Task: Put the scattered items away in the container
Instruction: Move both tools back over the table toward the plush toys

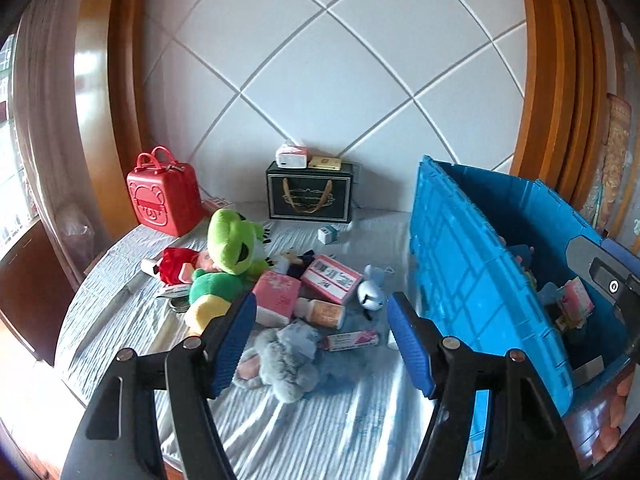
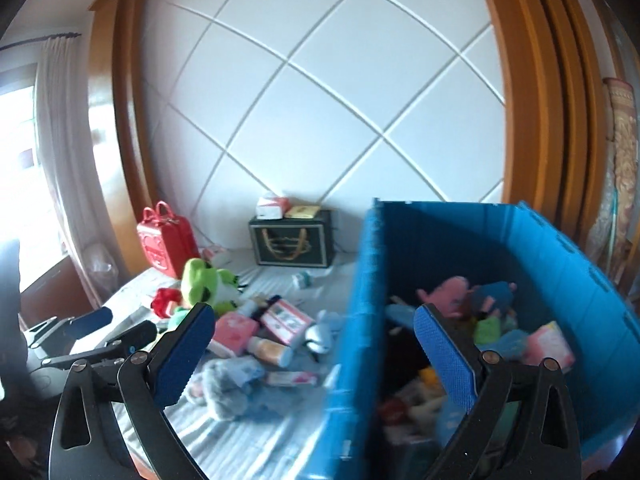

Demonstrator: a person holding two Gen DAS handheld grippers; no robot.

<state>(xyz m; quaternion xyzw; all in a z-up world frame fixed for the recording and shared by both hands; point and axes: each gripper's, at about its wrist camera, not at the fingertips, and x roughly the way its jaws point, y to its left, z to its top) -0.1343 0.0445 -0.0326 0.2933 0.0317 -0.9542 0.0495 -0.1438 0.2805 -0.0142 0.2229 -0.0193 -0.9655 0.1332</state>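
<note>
Both tools are empty with their jaws spread wide: the left gripper [image 1: 322, 340] hangs above the scattered pile, and the right gripper [image 2: 314, 354] straddles the near left wall of the blue crate [image 1: 452, 264], one finger outside it and one over its inside. The likeliest slip, as I judge it, is on the left: the grey plush toy [image 1: 286, 364] lies directly between and just beyond its fingers, touching a pink tube [image 1: 352, 340] and a small bottle [image 1: 322, 312], so a careless close could pinch fur alone and let it drop, or drag a neighbour along. The right tool, if lowered as it stands, may knock the crate wall; its view is also blurred, so its aim is hard to trust. Farther ahead of the left gripper lie two pink boxes [image 1: 330, 278], a green frog plush [image 1: 232, 248] and a red doll [image 1: 176, 266], all on the striped sheet [image 1: 304, 432]. The crate, to that gripper's right, already holds a pink plush [image 2: 448, 294], a blue plush [image 2: 494, 296], a pink packet [image 2: 550, 344] and other things too blurred to name.
</note>
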